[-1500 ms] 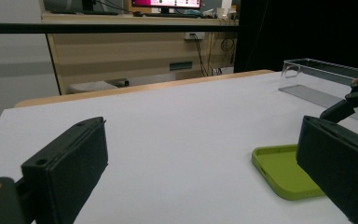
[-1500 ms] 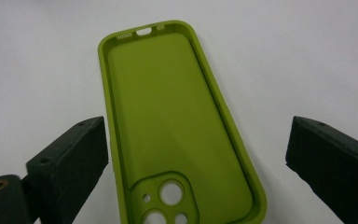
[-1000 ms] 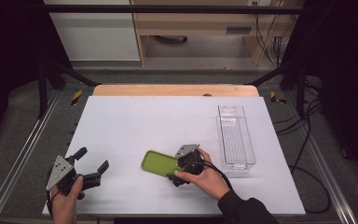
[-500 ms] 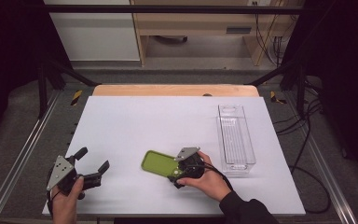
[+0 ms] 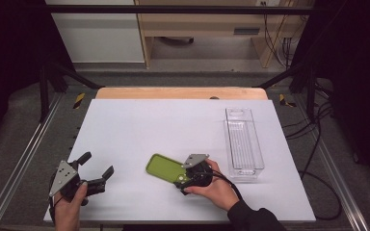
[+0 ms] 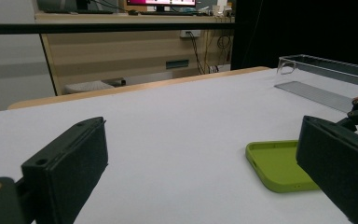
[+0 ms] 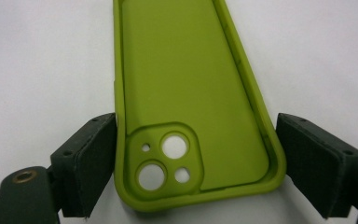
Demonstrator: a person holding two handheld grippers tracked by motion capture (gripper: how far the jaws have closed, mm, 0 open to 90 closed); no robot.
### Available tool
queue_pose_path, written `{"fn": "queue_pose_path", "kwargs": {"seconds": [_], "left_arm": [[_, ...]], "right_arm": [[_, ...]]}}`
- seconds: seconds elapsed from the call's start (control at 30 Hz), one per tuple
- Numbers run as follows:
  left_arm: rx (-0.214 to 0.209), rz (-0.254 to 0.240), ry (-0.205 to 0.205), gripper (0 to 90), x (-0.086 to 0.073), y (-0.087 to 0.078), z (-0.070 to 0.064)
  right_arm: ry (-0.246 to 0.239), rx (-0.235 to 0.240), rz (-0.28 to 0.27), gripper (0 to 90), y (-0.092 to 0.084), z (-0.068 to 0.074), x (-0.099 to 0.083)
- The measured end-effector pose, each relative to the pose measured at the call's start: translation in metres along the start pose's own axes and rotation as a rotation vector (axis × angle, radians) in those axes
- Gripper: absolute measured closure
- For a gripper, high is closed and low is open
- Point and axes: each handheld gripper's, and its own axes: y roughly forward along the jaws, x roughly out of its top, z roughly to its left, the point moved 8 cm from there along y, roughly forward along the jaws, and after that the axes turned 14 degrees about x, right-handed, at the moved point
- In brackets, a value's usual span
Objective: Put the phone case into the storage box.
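Note:
A lime-green phone case [image 5: 164, 167] lies hollow side up on the white table [image 5: 173, 120], near the front middle. My right gripper [image 5: 179, 179] is at its camera-cutout end. In the right gripper view the case [image 7: 186, 84] sits between the two black pads [image 7: 88, 163], which touch its long edges. The jaws have just been closing on it. My left gripper [image 5: 96, 165] rests at the front left, open and holding nothing. In the left gripper view its jaws [image 6: 205, 172] stand wide apart, with the case [image 6: 279, 163] farther off to the right.
A clear, long plastic tray [image 5: 243, 144] stands on the right side of the table, just beyond the right hand. It also shows at the far right of the left gripper view [image 6: 326, 70]. Black frame rails run along both table sides.
The right gripper's jaws have drawn slightly closer around the case's end. Both hands and the case stay where they were.

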Motion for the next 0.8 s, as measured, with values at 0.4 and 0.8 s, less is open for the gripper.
{"fn": "queue_pose_path", "kwargs": {"seconds": [0.4,0.8], "left_arm": [[-0.006,0.005,0.021,1.7,0.000,0.001,-0.004],[-0.033,0.040,0.193,2.4,-0.004,0.007,-0.033]], "right_arm": [[0.088,0.016,-0.010,17.3,-0.008,0.000,0.005],[0.121,0.010,-0.020,17.5,-0.027,-0.004,0.018]]}}
